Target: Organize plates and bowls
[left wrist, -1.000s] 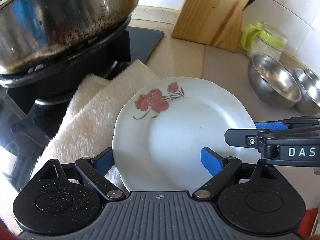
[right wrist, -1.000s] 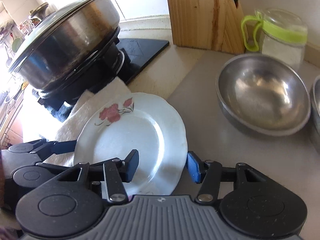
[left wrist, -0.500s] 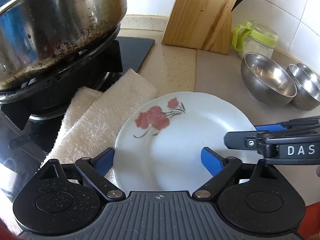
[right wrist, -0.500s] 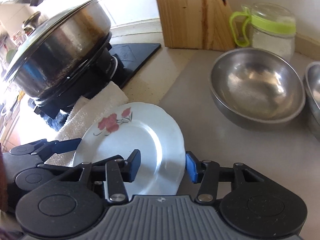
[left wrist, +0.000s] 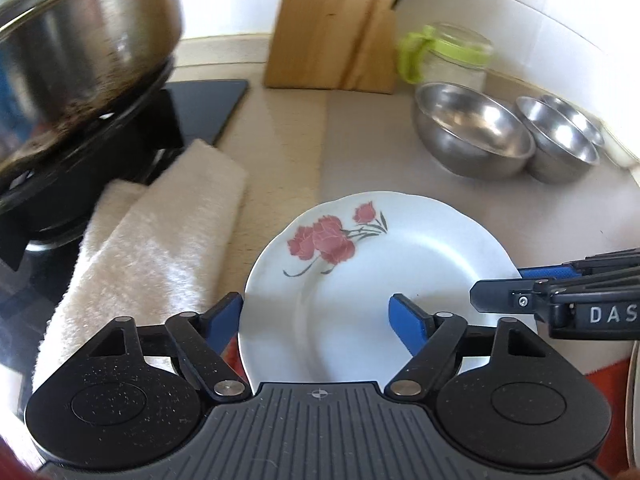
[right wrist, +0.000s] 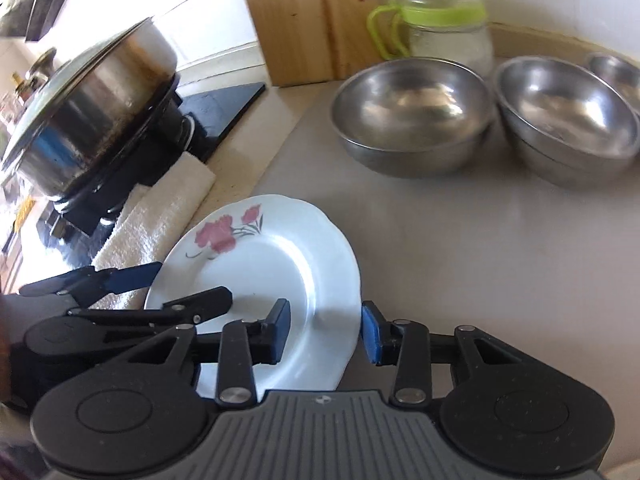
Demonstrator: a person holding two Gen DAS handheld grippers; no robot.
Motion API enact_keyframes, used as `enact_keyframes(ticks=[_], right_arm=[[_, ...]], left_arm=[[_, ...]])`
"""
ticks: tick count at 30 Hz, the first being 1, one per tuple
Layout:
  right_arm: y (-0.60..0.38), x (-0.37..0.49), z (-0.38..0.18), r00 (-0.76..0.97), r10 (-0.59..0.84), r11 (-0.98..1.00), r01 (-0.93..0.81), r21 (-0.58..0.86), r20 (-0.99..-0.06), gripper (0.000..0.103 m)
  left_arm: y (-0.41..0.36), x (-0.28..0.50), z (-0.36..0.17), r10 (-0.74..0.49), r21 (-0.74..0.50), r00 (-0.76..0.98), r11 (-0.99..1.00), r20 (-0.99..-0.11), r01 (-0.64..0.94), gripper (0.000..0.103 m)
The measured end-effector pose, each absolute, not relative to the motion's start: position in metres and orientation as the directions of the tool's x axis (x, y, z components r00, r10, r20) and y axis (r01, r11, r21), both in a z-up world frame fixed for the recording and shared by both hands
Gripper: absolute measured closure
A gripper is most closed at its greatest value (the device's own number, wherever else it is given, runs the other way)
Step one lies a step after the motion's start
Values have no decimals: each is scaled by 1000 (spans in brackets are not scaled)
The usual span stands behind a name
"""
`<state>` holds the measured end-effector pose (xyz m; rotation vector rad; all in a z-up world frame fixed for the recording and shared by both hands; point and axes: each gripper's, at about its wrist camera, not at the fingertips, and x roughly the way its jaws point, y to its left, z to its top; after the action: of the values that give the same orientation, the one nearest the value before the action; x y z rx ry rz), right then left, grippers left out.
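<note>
So the plate point(left wrist: 384, 292), white with a red flower print, sits tilted over the near edge of the counter point(right wrist: 460, 240), and both grippers have it by the rim. Left gripper point(left wrist: 318, 316) straddles the plate's near-left rim, jaws closing but the pads aren't touching it from what I can see. Right gripper point(right wrist: 326, 330) comes in on the right rim, jaws also closing, one pad over the plate face and one outside the edge, with a gap left. Towel point(left wrist: 160, 240) lies just left of the plate, next to the pot point(left wrist: 80, 60) on the stove. Three steel bowls point(right wrist: 412, 116) line the far right edge, with a jar point(right wrist: 448, 32) and wood block point(left wrist: 336, 24) behind them.
</note>
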<state>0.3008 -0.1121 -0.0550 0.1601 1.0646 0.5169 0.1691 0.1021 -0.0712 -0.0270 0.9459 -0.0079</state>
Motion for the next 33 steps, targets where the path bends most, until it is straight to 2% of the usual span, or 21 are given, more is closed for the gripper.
enact_keyframes(ticks=[3,6,10,18,33], right_arm=[[-117,296,-55,384,482,870,-315,379,-788,62],[-114,293,-56,402,471,876,-317,363,-785,59],[-106,287,-55,433,445,890,-316,330,-784,57],[-120,281,-53,444,452,892,-235,386,-774,58],[-180,257,-38,504,457,882,-149,447,-733,58]], left_arm=[[105,166,-72,-39,-29,585,999,-810,26,19],[116,162,-75,-57,-59,581,998,-812,16,14],[113,162,-77,-112,-109,571,993,-813,39,15],[110,161,-73,-99,-104,568,994,-817,25,21],[59,157,-54,-127,-89,598,992,-792,94,21]])
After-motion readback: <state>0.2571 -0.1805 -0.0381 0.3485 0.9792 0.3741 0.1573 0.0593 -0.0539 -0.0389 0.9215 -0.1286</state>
